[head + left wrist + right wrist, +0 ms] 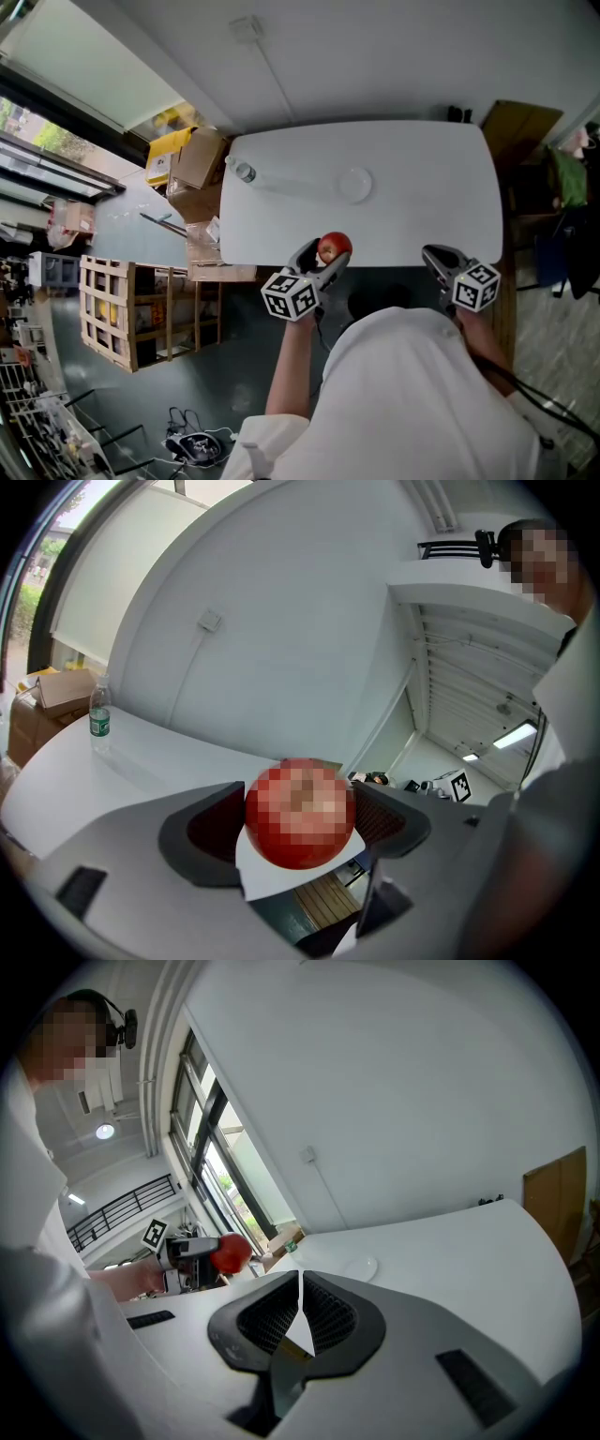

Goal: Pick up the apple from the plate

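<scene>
A red apple [335,247] sits between the jaws of my left gripper [327,257], lifted over the table's near edge. In the left gripper view the apple [300,815] fills the gap between both pads. The white plate [355,184] lies bare near the middle of the white table [422,206], well beyond the apple. My right gripper [433,259] hangs at the near right edge, its jaws pressed together with nothing between them. From the right gripper view I see the plate [361,1267] and, at the left, the apple [230,1253] held in the left gripper.
A clear water bottle [244,172] stands at the table's far left corner; it also shows in the left gripper view as the bottle [99,719]. Cardboard boxes [197,164] and a wooden crate [131,309] stand on the floor left of the table.
</scene>
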### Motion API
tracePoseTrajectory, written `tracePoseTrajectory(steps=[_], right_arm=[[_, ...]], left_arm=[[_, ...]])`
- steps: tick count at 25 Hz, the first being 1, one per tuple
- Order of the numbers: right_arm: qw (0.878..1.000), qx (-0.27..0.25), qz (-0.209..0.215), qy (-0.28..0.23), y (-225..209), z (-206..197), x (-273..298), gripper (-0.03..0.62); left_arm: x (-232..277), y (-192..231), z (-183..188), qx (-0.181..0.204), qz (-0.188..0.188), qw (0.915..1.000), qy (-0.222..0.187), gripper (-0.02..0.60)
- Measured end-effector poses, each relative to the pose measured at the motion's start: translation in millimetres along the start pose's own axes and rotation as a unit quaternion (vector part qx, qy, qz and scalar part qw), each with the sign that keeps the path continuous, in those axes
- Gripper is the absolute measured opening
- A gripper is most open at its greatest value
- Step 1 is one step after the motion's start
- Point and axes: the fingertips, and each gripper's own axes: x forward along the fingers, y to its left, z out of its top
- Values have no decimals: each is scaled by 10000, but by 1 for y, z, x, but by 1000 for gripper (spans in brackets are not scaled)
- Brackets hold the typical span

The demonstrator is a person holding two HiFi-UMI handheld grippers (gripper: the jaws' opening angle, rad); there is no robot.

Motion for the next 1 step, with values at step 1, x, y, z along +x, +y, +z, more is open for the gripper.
tracePoseTrajectory(steps=[1], right_arm=[[10000,-6,3,-1,0,0,0,41]], left_arm=[[0,0,0,-5,0,10000,-7,362]])
